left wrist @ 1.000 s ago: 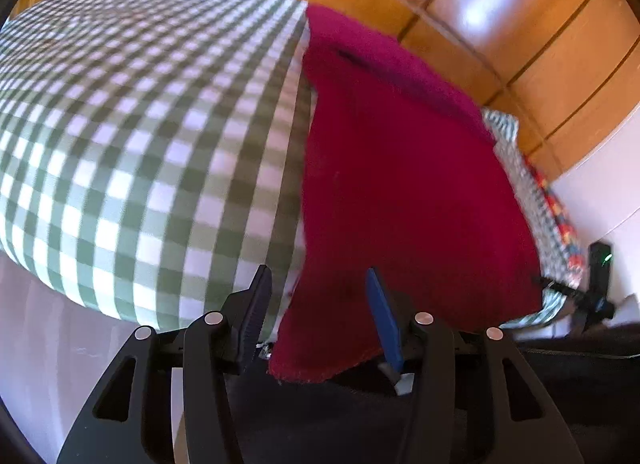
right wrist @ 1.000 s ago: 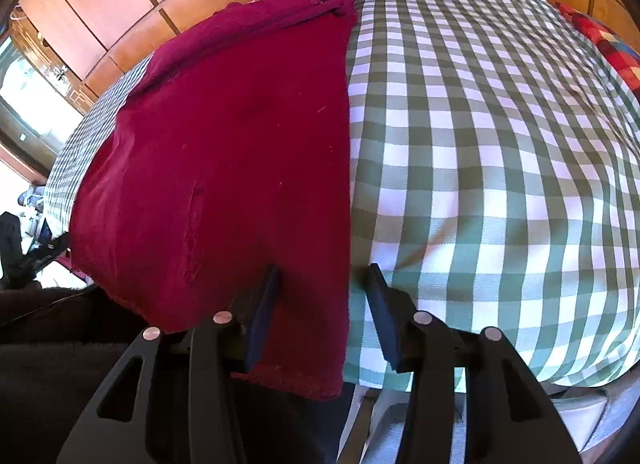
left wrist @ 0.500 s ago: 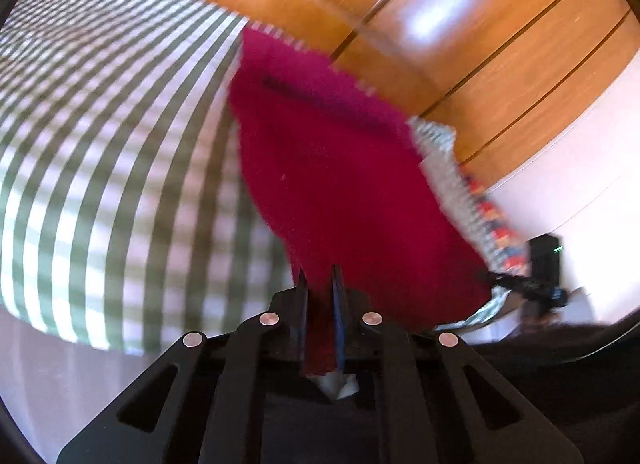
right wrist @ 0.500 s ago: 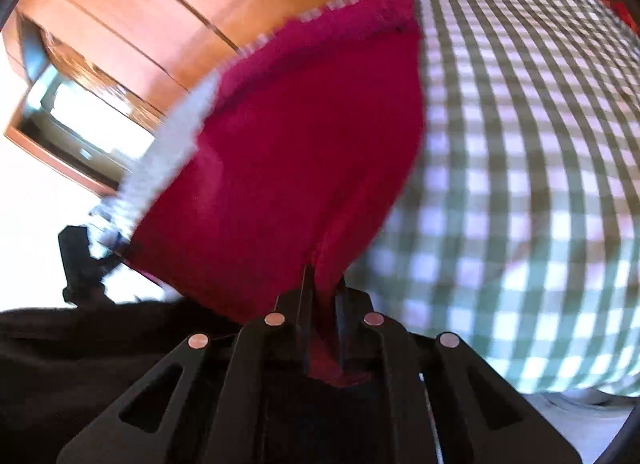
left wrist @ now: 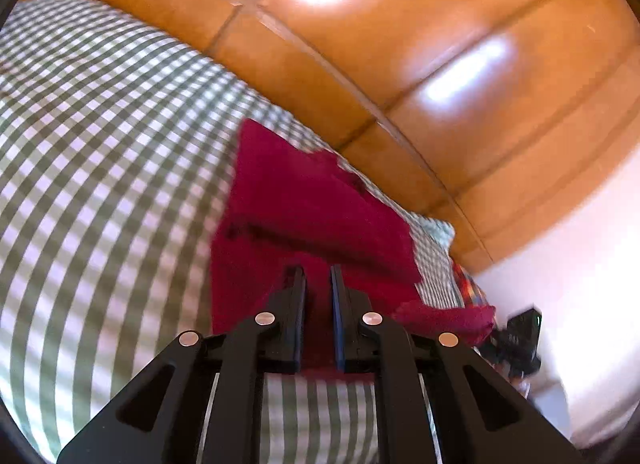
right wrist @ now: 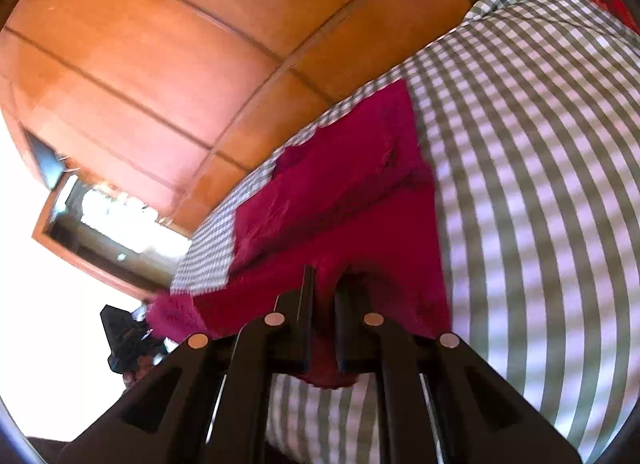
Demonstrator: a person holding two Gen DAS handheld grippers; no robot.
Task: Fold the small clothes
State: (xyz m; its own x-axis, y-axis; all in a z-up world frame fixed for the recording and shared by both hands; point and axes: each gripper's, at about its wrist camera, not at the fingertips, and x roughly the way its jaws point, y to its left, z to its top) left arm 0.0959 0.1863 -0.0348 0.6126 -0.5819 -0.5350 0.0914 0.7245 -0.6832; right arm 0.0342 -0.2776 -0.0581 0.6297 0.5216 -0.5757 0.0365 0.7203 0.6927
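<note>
Red cloth (left wrist: pixel 304 207) is up off its near edge and doubled back over itself on the green-checked bed (left wrist: pixel 100 167) — a fold ridge runs across just ahead of the left fingers, and the far edge lies close under the wooden wall panels (left wrist: pixel 420 63). Out to the left of the left gripper (left wrist: pixel 318 284) it's open checked cover all the way, plenty of room. To its right, the cloth's other corner trails toward the right gripper's black body (left wrist: pixel 516 340), with a white wall behind it. In the left wrist view, checked bed shows below the cloth's hem, right between the gripper's arms.

Left fingers (left wrist: pixel 298 296) — drawn close, only a narrow gap, and that gap is filled with red fabric: they're pinching the cloth's near edge.

Over to the right wrist view: the cloth (right wrist: pixel 352 183) stretches away ahead and to the left of the right gripper (right wrist: pixel 324 292), its right side edge running straight along the checked bed (right wrist: pixel 540 183), which spreads wide and free to the right. Far left, the other gripper's dark shape (right wrist: pixel 124 340) sits at the cloth's trailing corner, beside a bright window. The right fingers (right wrist: pixel 306 304) are nearly together too, clamped on a bunched tuck of the red hem, a scrap of it hanging down below them.
</note>
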